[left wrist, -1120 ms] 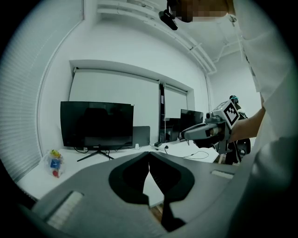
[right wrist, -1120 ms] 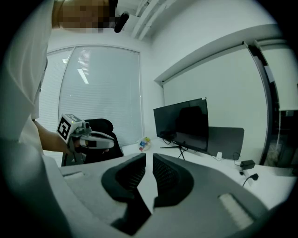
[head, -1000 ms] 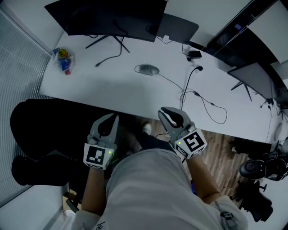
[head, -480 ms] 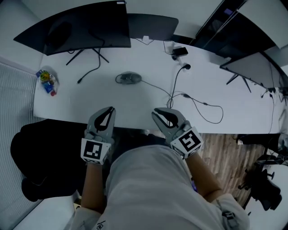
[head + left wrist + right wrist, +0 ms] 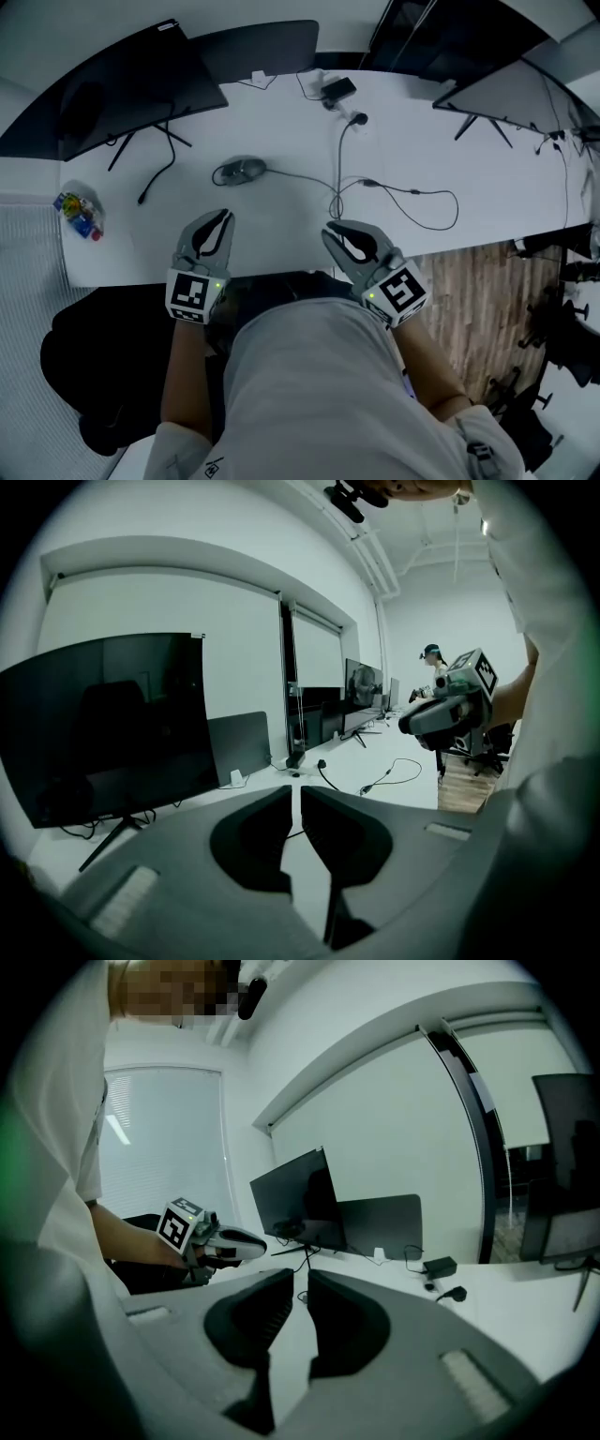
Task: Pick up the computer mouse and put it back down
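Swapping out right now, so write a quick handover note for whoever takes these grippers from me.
The left hand-held gripper is shut and empty, over the near edge of the desk.
The right hand-held gripper is shut and empty, beside it.
The computer mouse lies on the desk beyond the left one, untouched.
Done: nothing.
Left: open, grasp, lift, set back down.

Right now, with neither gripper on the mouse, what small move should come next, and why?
Probably open the left gripper while reaching it forward to the computer mouse. The mouse lies untouched on the desk just ahead of it, nearer than to the right gripper. The left gripper's jaws are together with nothing between them, so they cannot take the mouse yet.
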